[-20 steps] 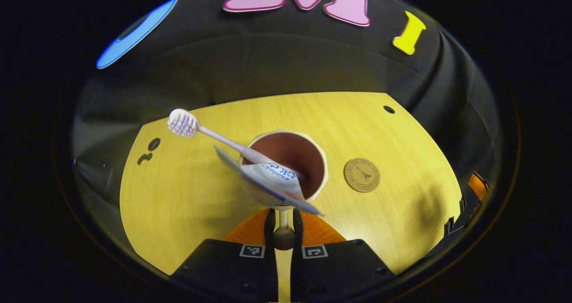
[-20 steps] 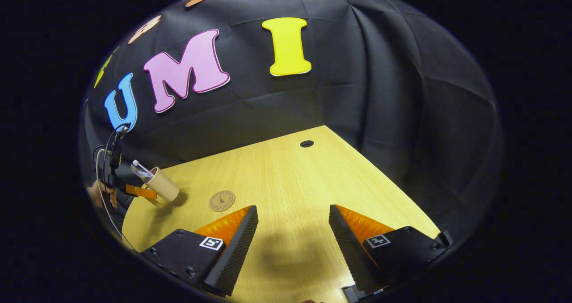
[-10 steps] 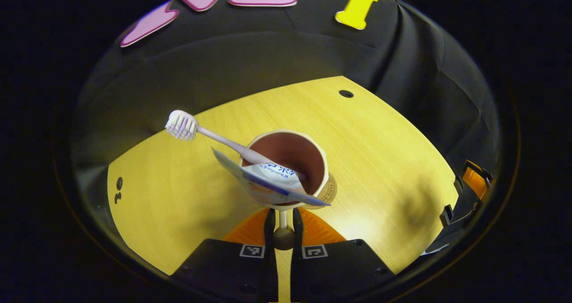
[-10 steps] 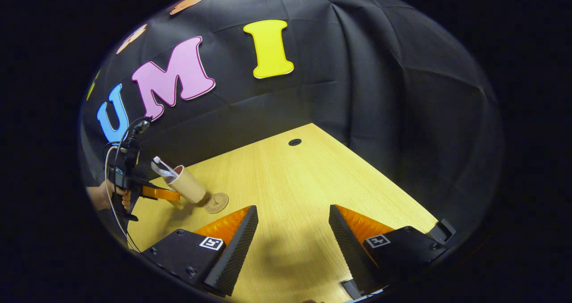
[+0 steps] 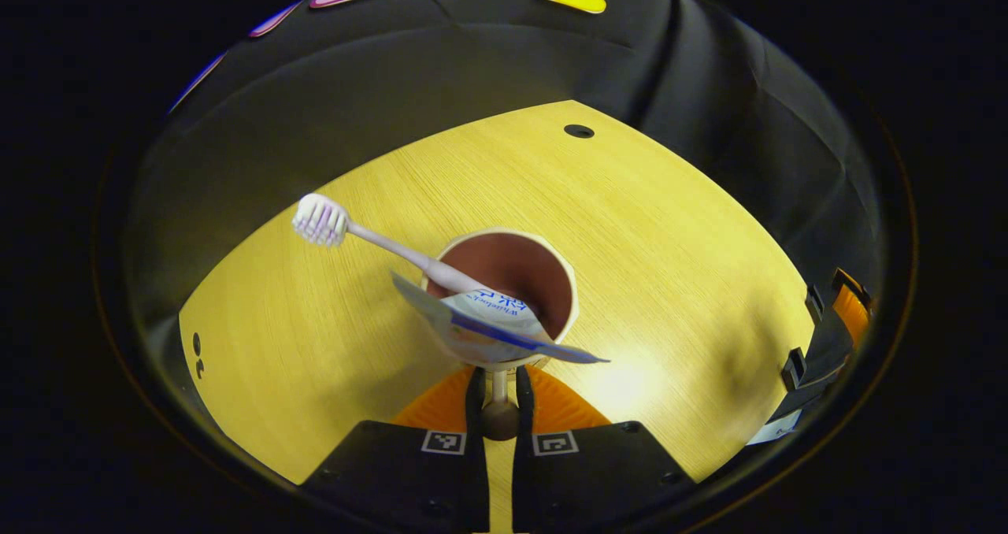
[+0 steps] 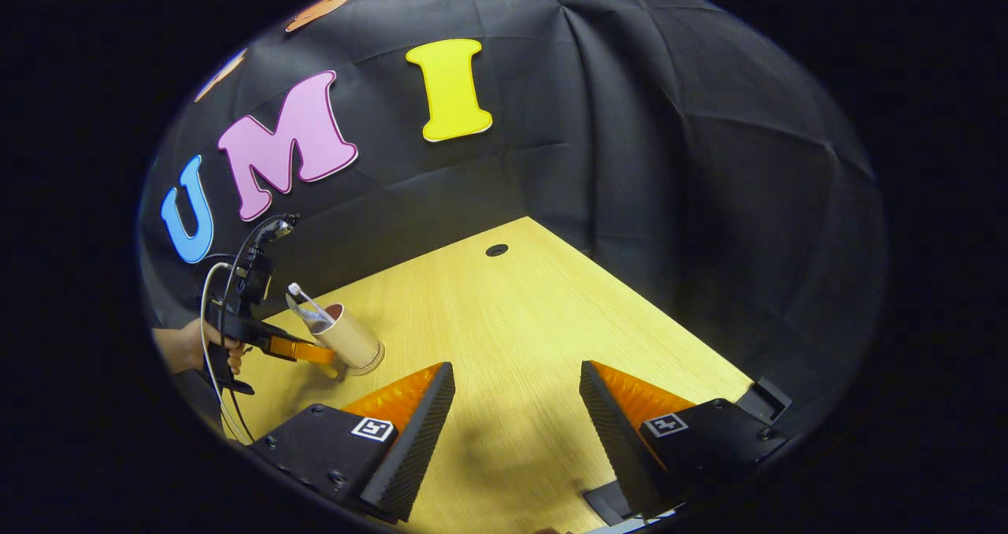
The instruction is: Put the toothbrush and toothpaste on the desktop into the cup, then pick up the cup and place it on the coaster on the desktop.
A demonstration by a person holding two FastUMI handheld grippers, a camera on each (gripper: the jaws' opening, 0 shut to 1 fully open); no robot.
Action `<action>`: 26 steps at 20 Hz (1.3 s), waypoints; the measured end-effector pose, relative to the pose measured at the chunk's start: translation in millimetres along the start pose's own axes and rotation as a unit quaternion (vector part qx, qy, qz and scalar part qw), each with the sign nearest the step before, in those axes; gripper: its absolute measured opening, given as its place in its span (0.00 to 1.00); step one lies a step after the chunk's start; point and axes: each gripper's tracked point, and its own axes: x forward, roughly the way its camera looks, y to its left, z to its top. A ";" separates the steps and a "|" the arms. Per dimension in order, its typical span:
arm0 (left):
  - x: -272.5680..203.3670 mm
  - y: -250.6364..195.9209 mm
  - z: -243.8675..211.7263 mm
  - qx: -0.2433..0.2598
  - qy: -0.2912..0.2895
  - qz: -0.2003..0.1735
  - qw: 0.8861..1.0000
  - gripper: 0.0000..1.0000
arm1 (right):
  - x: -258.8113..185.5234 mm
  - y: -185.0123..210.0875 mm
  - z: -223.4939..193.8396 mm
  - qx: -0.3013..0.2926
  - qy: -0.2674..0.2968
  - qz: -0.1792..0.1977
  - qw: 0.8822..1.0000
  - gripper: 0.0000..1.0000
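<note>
**Cup gripped at handle, over coaster**

Cup (image 5: 504, 298) sat at 12 o'clock from the left gripper (image 5: 499, 396), whose fingers were pinched together on its handle. Toothbrush (image 5: 370, 239) leaned out toward 10 o'clock; toothpaste (image 5: 488, 325) lay across the near rim. From the right gripper (image 6: 516, 416), jaws apart and empty, the cup stood tilted at 10 o'clock over the coaster (image 6: 370, 365). Desk (image 5: 669, 235) was pale wood, backed by black cloth (image 6: 669, 164).

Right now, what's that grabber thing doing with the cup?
A person's hand holds the left gripper, which pinches the cup's handle. A toothbrush and toothpaste stick out of the cup. In the right gripper view, the cup sits over the coaster; whether it touches is unclear. The right gripper waits open above the table.
</note>
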 end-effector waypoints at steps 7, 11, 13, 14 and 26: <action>-19.0 -1.5 7.1 -0.003 -0.029 0.007 1.000 0.48 | -9.5 -4.4 -10.3 -0.006 0.003 0.013 1.000 0.98; -62.1 7.1 -0.3 -0.014 -0.074 0.026 0.997 1.00 | -17.9 10.3 -12.8 -0.011 0.003 0.029 1.000 0.98; -91.7 12.4 -4.9 -0.016 -0.113 0.042 0.993 0.98 | -20.8 23.7 -12.0 -0.019 0.003 0.042 0.999 0.98; -108.1 11.3 -9.9 -0.020 -0.125 0.044 0.991 0.99 | -23.7 29.9 -11.0 -0.024 0.003 0.048 0.999 0.98; -358.2 61.7 -124.0 -0.144 -0.362 0.214 0.896 1.00 | -100.1 129.5 -19.8 -0.089 0.009 0.122 0.988 0.98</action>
